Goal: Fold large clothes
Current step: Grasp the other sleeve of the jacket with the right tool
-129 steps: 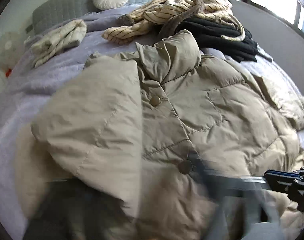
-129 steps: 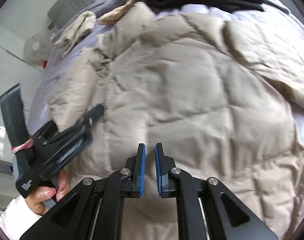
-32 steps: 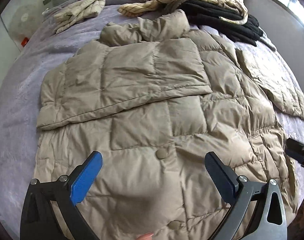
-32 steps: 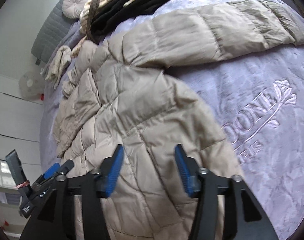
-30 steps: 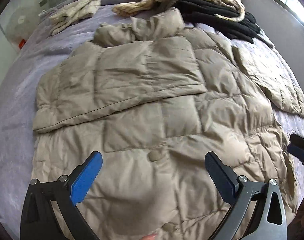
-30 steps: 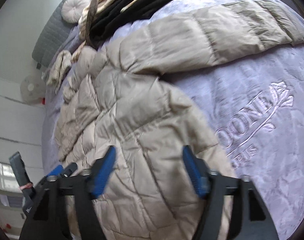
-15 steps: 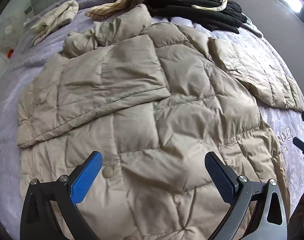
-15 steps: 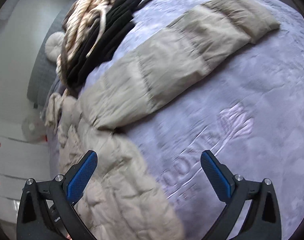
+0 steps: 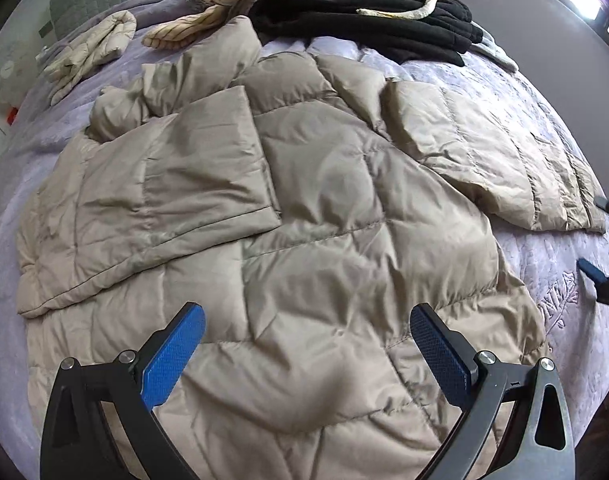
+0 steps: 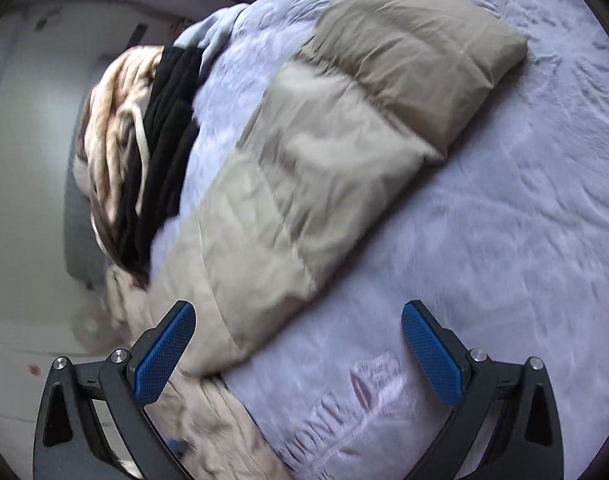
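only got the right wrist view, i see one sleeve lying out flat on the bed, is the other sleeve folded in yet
Observer: Yes. The other sleeve lies folded across the body of the jacket.
Operator: ok and where's the left gripper
Observer: The left gripper hangs over the jacket's lower half, jaws wide open, with nothing gripped.
Operator: collar flat?
Observer: No. The collar is bunched up at the top of the jacket.
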